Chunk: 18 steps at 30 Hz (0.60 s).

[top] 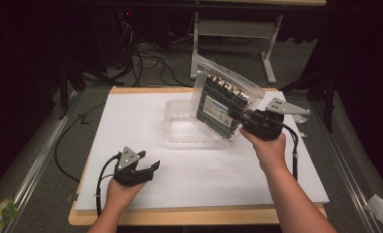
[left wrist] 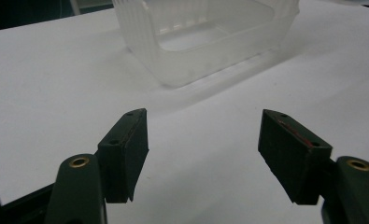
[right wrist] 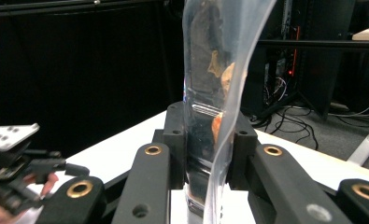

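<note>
Right gripper (top: 241, 118) pinches the clear bag (top: 224, 99) of dark items, lifting it above the plastic tray (top: 189, 127); left gripper (top: 148, 171) waits wide open, empty, clear of the lift.

Dim room, grey carpet floor (top: 257, 68) (tangled cables (top: 150, 60)), white table frame (top: 237, 29).

Dim surroundings, brightly lit white board (top: 145, 126), soft shadows, slight blur.

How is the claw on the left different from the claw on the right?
The left claw is open and holds nothing; the right claw is shut on the clear bag. The left claw sits low over the white board; the right claw lifts its bag up. Both are black.
</note>
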### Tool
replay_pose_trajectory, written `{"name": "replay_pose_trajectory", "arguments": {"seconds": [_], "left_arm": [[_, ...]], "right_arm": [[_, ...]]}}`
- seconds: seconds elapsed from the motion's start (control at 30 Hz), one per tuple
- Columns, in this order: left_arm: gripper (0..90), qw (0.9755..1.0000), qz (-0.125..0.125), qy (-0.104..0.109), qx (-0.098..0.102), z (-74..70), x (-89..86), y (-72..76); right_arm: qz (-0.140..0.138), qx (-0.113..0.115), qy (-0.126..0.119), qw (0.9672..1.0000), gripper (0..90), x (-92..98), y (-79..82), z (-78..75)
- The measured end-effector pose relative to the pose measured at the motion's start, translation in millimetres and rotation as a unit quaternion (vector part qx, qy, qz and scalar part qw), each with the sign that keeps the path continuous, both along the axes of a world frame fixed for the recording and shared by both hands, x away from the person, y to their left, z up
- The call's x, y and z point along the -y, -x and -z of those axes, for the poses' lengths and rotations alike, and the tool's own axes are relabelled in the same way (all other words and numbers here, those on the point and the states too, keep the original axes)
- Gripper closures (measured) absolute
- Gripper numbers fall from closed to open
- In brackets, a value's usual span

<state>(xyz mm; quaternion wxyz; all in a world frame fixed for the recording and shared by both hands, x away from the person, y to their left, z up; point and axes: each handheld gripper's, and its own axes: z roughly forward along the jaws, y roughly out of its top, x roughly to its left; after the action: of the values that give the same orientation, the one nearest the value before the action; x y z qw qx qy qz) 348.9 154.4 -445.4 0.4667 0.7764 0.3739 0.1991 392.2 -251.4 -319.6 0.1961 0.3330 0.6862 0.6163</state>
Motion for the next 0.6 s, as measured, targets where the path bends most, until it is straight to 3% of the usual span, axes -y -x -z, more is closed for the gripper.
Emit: {"name": "replay_pose_trajectory", "arguments": {"seconds": [0.27,0.6], "left_arm": [[33.6,0.9999,0.011,-0.005,0.006,-0.6,1.4,1.2],[33.7,0.9999,0.006,0.005,0.007,-2.4,-1.7,0.1]], "right_arm": [[0.006,-0.005,-0.002,1.0,75.5,-17.2,-26.2,-4.1],[0.008,-0.011,0.021,0.9997,75.5,-41.3,-61.1,7.7]]}}
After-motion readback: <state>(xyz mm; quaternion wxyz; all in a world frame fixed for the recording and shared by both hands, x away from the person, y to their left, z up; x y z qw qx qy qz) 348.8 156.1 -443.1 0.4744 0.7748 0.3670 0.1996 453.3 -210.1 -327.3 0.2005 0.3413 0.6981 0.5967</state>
